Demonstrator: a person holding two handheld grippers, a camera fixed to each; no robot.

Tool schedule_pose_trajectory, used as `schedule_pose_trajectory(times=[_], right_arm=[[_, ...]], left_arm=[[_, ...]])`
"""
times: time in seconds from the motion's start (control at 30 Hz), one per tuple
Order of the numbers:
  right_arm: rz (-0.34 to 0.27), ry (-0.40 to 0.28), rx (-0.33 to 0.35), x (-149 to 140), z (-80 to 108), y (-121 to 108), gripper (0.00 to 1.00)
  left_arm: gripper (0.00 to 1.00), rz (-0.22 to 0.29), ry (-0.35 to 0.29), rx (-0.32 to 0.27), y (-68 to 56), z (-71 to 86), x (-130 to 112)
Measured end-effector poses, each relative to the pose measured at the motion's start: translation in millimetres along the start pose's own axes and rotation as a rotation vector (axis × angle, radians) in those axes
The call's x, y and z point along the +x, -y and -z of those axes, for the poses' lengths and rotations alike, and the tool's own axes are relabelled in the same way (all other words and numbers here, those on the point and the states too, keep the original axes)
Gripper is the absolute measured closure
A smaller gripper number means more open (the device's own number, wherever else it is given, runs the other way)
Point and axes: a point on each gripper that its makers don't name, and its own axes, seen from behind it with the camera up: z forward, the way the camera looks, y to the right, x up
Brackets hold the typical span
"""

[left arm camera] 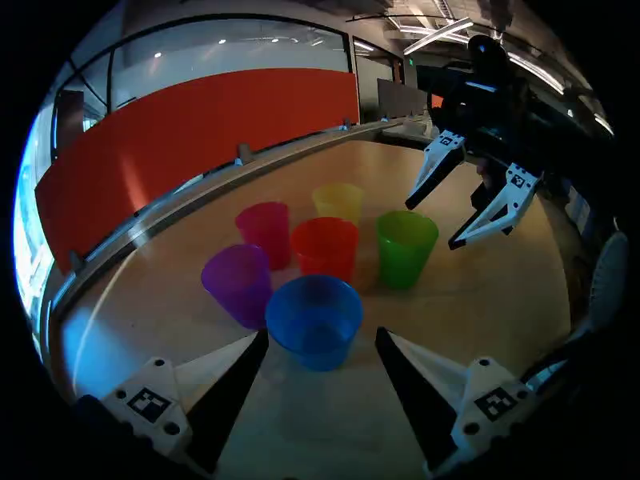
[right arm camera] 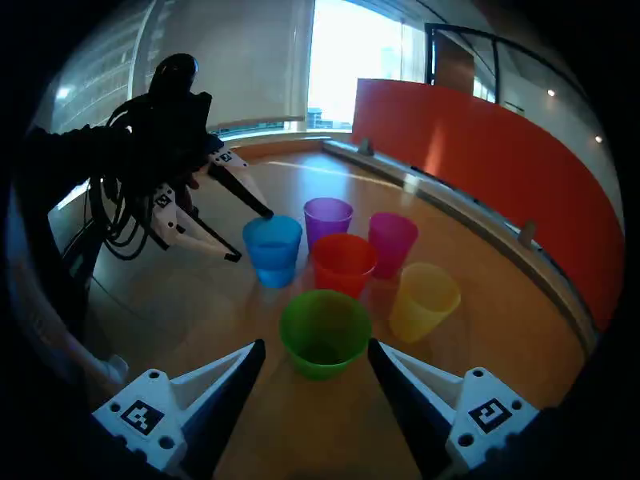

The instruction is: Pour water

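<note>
Left gripper (left arm camera: 320, 331) spread open facing the blue cup (left arm camera: 314, 320), right gripper (right arm camera: 314, 342) likewise facing the green cup (right arm camera: 324, 330). Crowded beside these on the wooden table (left arm camera: 480, 288): purple cup (left arm camera: 238, 280), red cup (left arm camera: 326, 246), pink cup (left arm camera: 266, 230), yellow cup (left arm camera: 338, 200).

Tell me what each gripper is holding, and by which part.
Nothing is held. The left gripper is open, facing the blue cup; the right gripper is open, facing the green cup.

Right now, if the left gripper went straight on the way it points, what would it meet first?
Most likely the blue cup, standing centred just ahead of the open left gripper; exact depth is unclear.
</note>
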Motion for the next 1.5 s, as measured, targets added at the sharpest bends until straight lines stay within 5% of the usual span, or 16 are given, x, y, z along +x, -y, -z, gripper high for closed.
schedule_pose_trajectory(times=[0.93,1.2,1.5], right_arm=[[-0.011,0.028,-0.010,-3,-38.6,-7,0.01],[-0.018,0.027,-0.006,-3,-41.8,-5,0.07],[-0.021,0.019,0.000,-4,-41.3,-4,0.08]], left_arm=[[0.00,0.011,0.009,-0.017,2.8,-26.5,4],[0.01,0.021,0.011,-0.024,1.5,-28.2,3],[0.14,0.056,0.013,-0.029,4.7,-28.1,3]])
